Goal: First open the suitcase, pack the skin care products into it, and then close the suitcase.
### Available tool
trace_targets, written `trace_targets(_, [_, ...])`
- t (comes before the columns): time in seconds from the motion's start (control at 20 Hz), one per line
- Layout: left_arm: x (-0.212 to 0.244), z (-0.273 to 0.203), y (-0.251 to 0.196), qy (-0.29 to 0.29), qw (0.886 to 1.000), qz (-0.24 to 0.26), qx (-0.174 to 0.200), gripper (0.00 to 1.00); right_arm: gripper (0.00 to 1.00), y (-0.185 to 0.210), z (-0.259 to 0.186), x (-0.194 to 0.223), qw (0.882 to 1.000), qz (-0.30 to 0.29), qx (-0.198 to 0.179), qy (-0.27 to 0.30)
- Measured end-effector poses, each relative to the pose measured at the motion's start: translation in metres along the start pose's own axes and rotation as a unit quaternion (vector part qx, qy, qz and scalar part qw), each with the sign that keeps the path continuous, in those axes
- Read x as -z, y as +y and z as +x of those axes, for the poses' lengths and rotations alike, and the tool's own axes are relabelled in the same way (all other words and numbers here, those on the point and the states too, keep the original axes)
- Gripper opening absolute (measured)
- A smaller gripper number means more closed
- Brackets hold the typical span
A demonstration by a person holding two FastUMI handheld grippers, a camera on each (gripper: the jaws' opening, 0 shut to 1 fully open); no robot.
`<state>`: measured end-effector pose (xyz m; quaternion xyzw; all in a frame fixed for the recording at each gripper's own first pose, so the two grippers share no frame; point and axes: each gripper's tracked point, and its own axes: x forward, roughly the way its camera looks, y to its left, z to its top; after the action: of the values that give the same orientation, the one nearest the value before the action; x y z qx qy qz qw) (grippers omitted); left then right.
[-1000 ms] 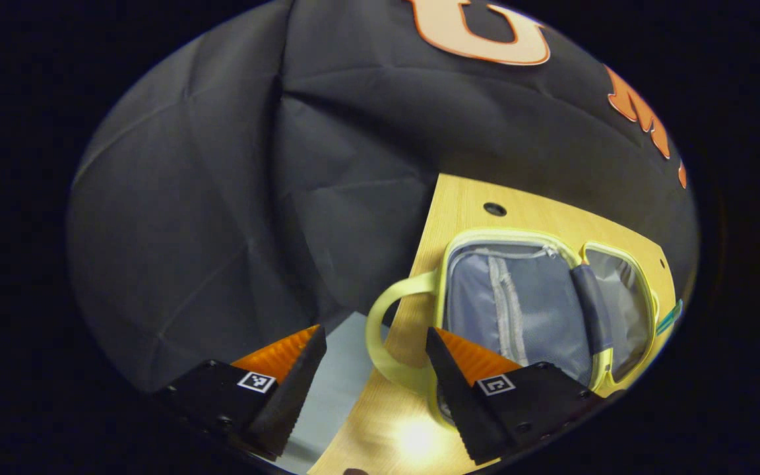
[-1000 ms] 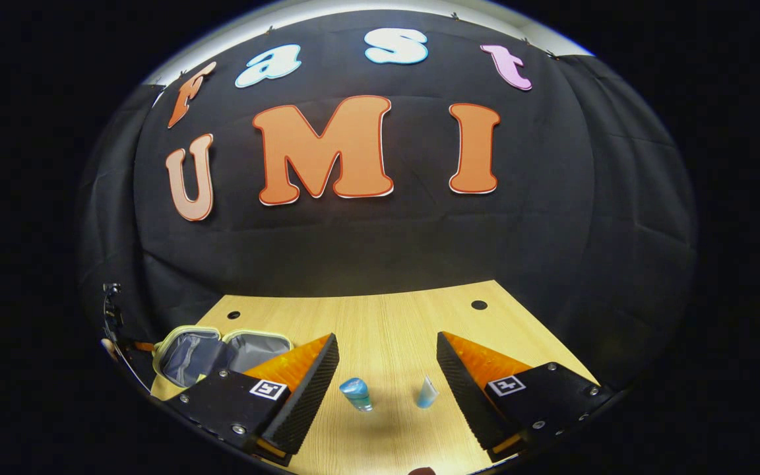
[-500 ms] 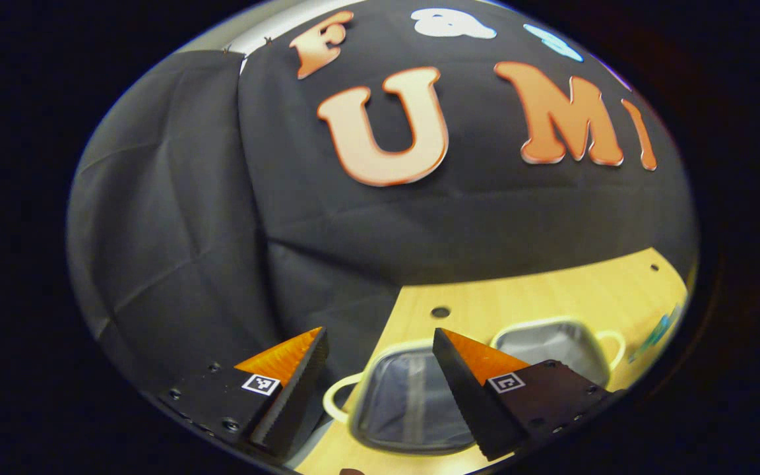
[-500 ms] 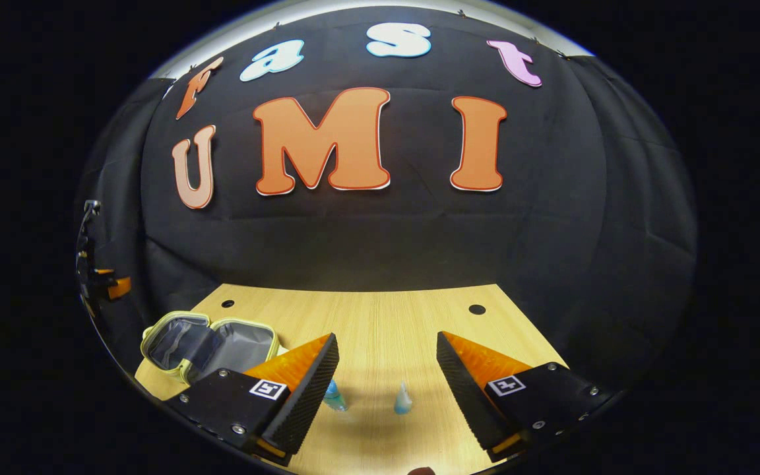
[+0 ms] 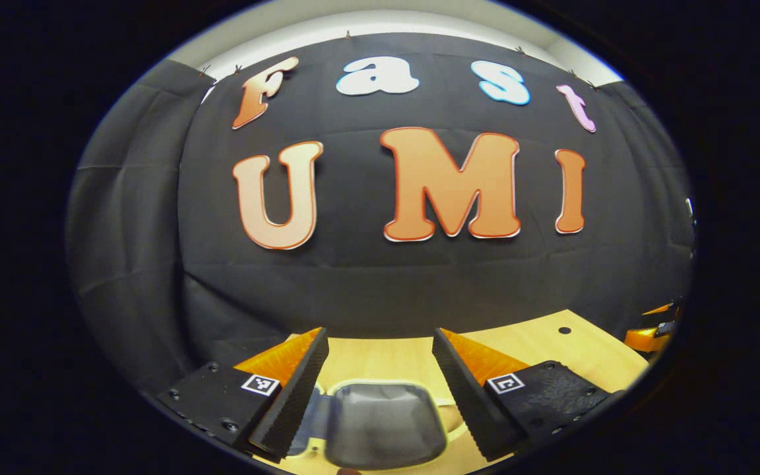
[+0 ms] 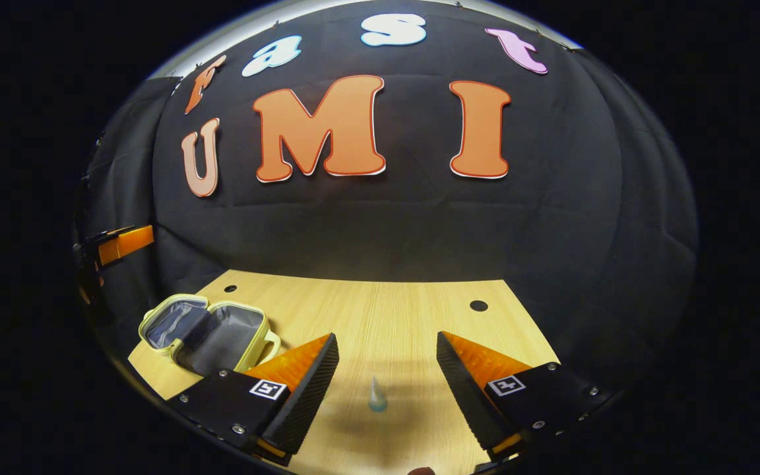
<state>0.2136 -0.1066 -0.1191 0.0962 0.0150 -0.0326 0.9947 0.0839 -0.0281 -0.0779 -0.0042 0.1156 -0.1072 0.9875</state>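
**Suitcase open on counter; one skin care tube lined up for pickup**

Change since earlier frames: left claw (image 5: 377, 396) swung up and round to face the booth wall, suitcase now low between its fingers instead of off to one side. Right claw (image 6: 386, 389) shifted so that a single tube sits in its gap, where two small items stood before.

Suitcase (image 6: 205, 330): small, pale-yellow rim, grey lining, lying flat and unzipped near the counter's (image 6: 393, 310) left edge. Both halves spread side by side, linings up, presumably left so to take the products. Long axis roughly parallel to that left edge; loop handle toward the counter's middle. In the left gripper view, one grey half (image 5: 383, 422) directly below the claw.

Skin care tube (image 6: 377, 396): pale blue, upright on the counter toward the near edge, tapered end up, long axis vertical. Well apart from the suitcase.

Left claw: spread, holding nothing, poised above the suitcase.

Right claw: spread wide, holding nothing, fingers either side of the tube but not touching; likely squared up for a grasp.

Packing judged not yet begun; no product visible inside.
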Motion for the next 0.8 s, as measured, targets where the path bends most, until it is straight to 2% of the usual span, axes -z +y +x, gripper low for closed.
trace_targets(0.15, [0.015, -0.004, -0.068, 0.003, 0.999, 0.014, 0.031, 1.00, 0.95, -0.014, 0.002, 0.008, 1.000, -0.002, -0.010, 0.008])
trace_targets(0.4, [0.083, -0.010, -0.160, 0.056, 0.995, 0.001, 0.082, 1.00, 0.95, -0.037, -0.006, 0.028, 1.000, -0.007, -0.014, 0.024])
trace_targets(0.55, [0.121, -0.012, -0.202, 0.081, 0.990, 0.006, 0.112, 0.98, 0.95, -0.052, -0.010, 0.042, 0.999, -0.001, -0.010, 0.038])
trace_targets(0.8, [0.179, -0.004, -0.248, 0.128, 0.982, 0.017, 0.139, 0.98, 0.95, -0.077, -0.011, 0.060, 0.998, 0.003, 0.004, 0.056])
